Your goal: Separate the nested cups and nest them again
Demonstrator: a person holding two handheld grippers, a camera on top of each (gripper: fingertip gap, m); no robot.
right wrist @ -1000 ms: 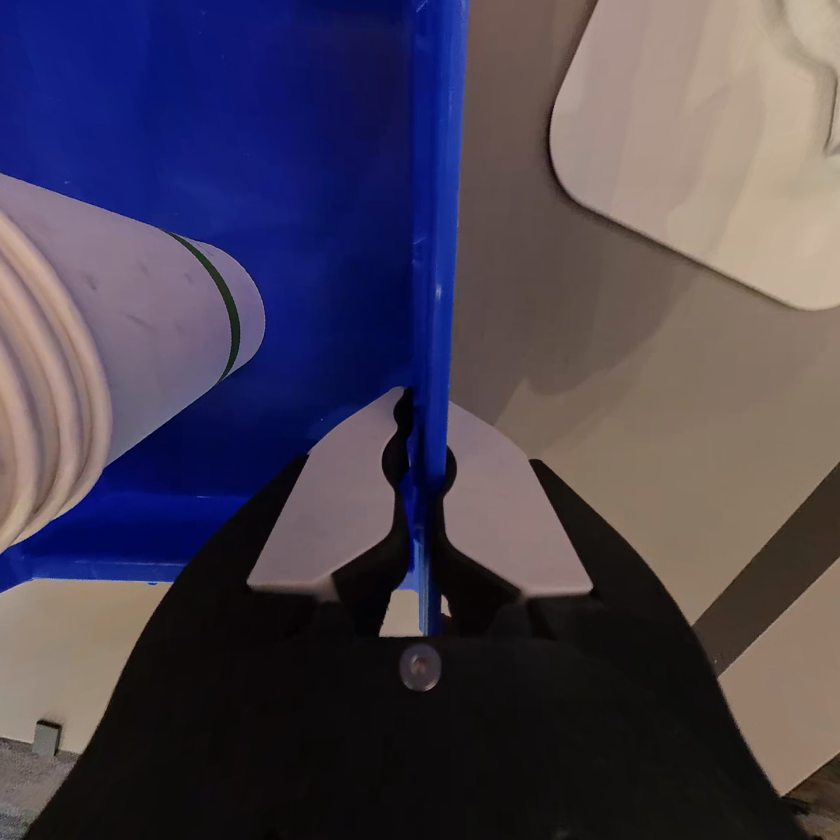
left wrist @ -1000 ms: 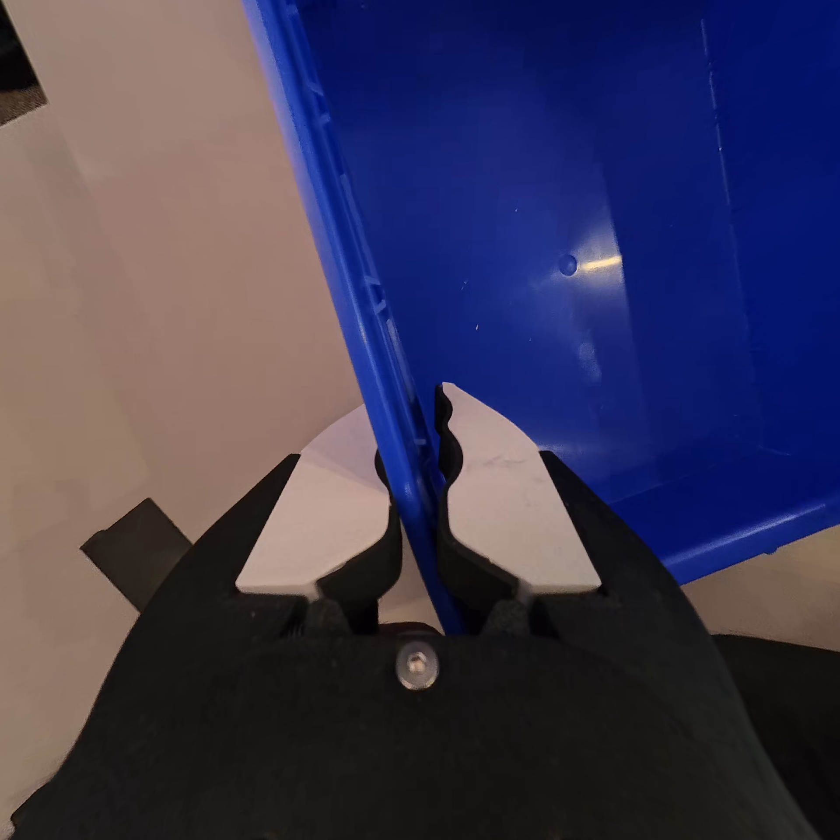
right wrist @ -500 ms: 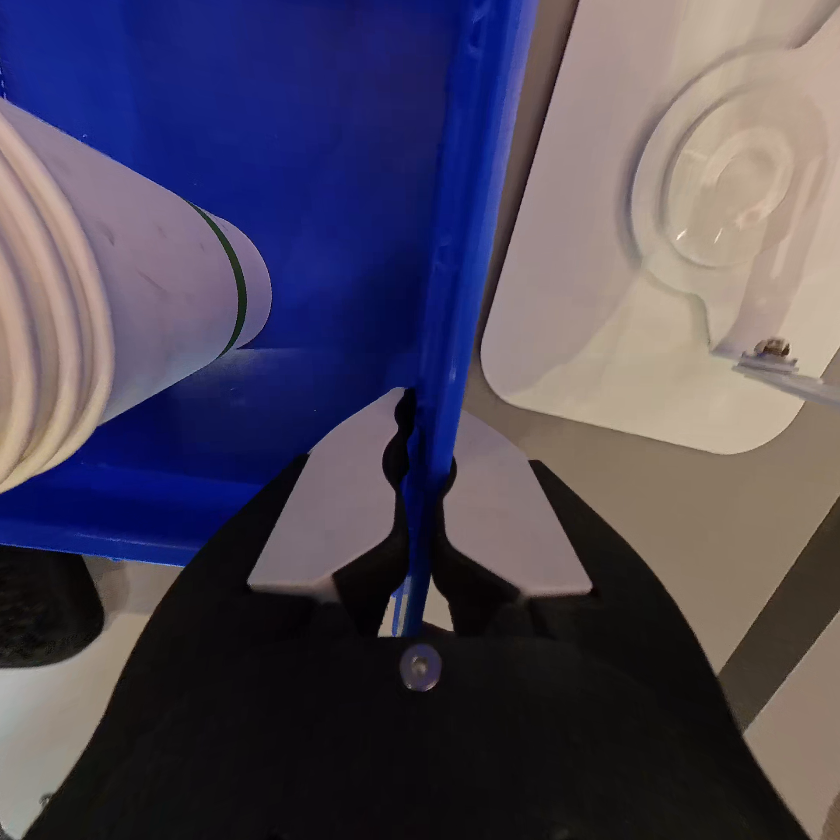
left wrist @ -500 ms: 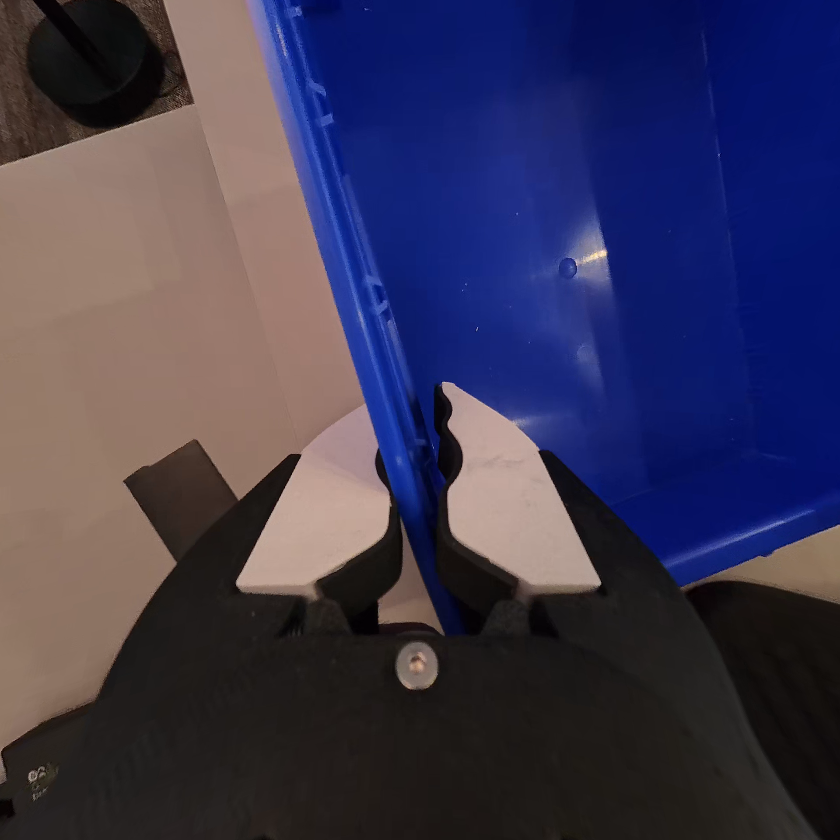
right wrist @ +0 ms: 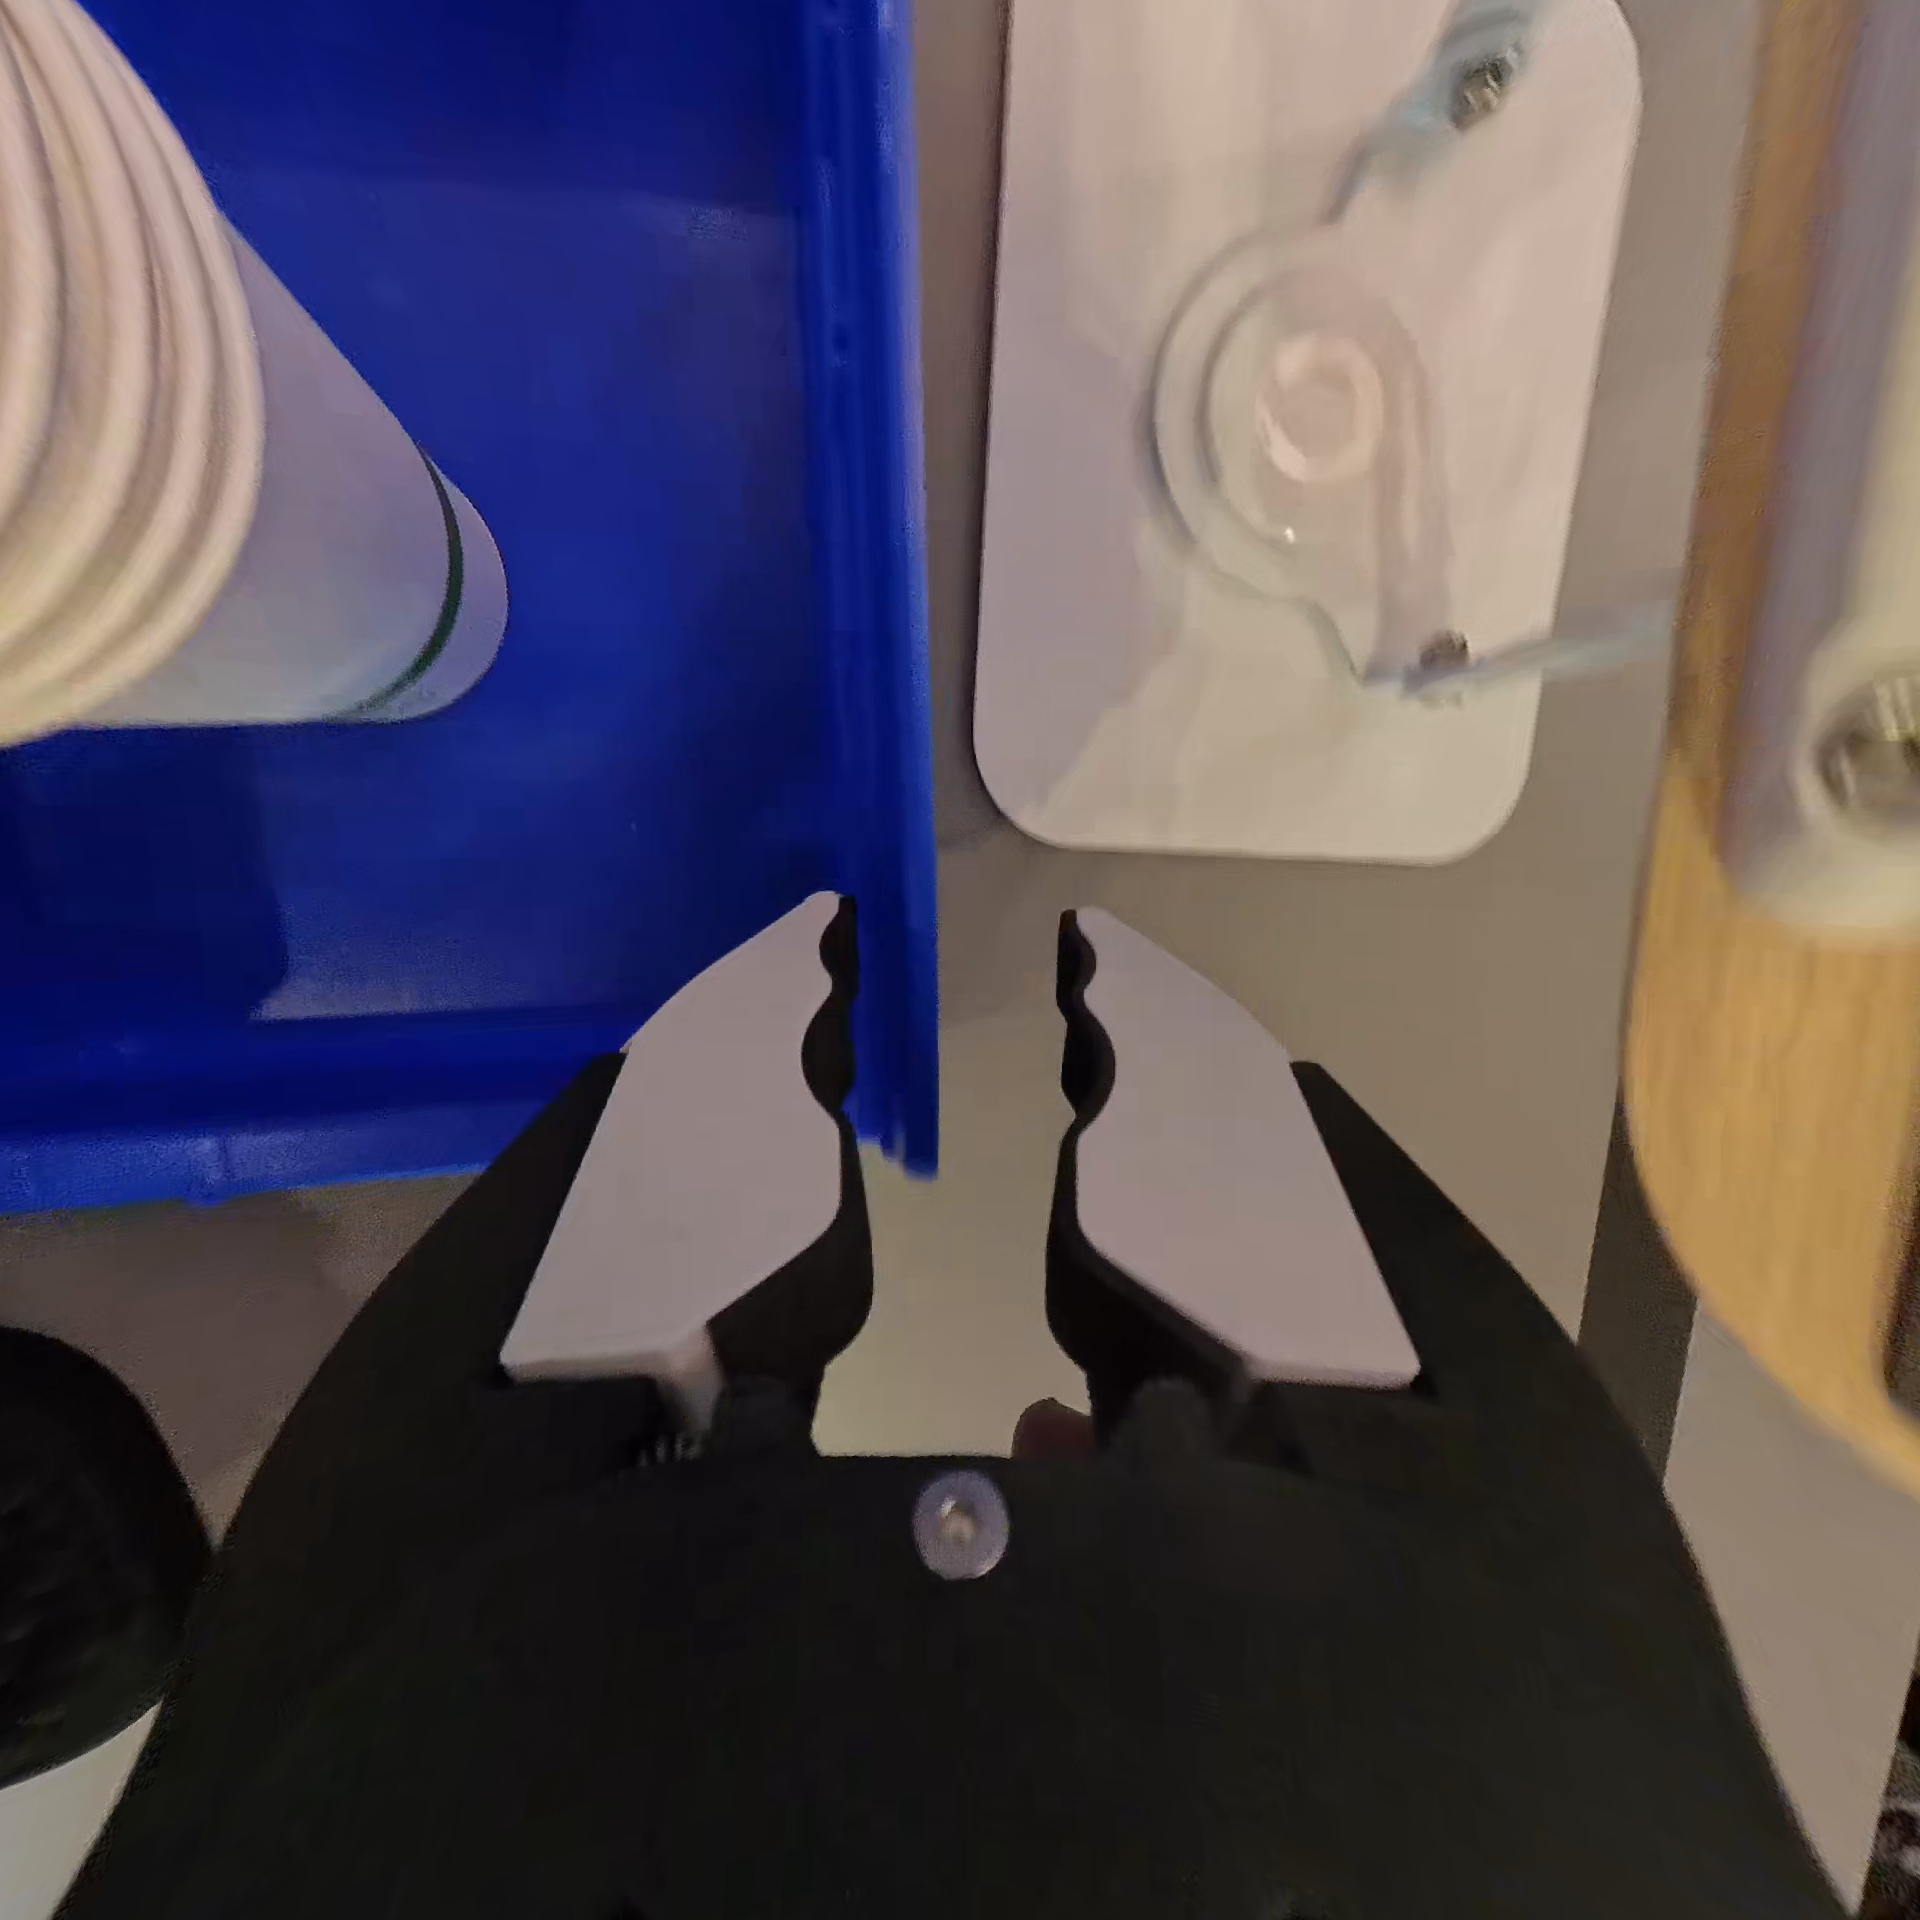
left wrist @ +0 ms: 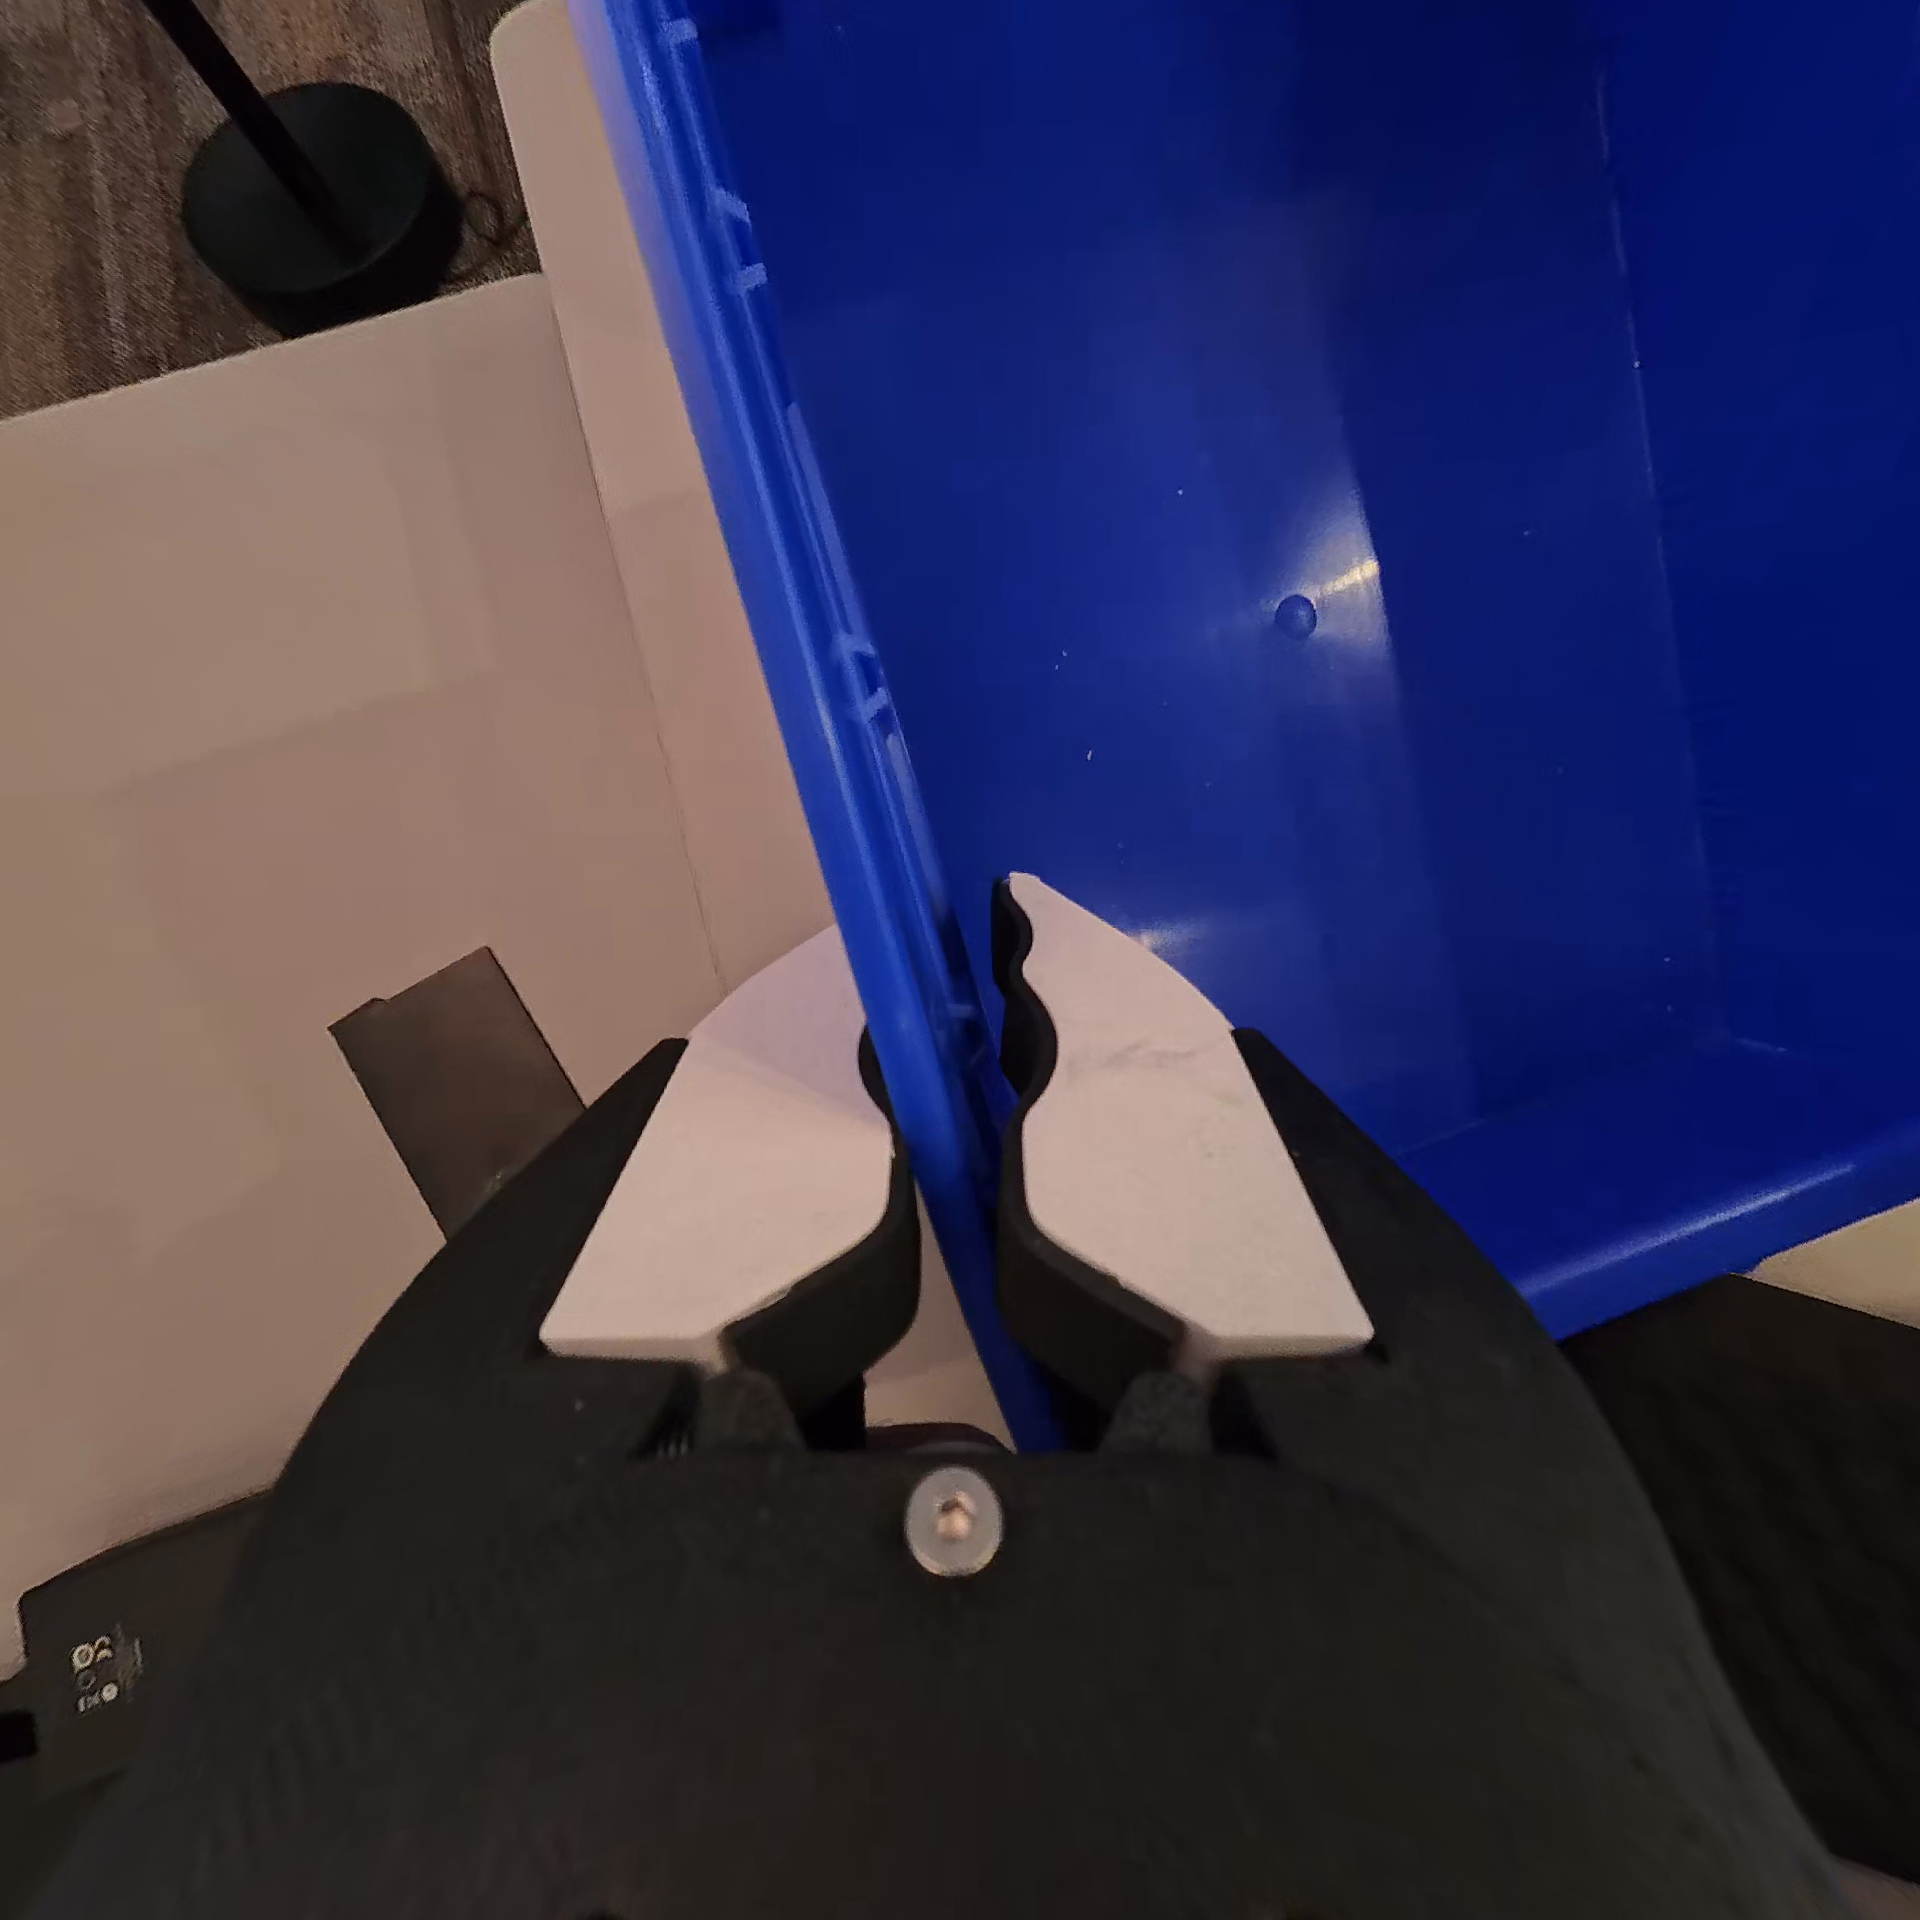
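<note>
Your left gripper [left wrist: 951, 1049] clamps the blue bin [left wrist: 1351, 416] wall, steadying it (probably); your right gripper [right wrist: 956, 1023] gapes empty beside the nested cups [right wrist: 208, 468].

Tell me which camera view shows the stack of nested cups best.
The right wrist view: the white nested cups lie on their side inside the blue bin, stacked rims and a green band near the base visible, though blurred. The left wrist view shows only the bin's bare interior; no cups appear.
</note>
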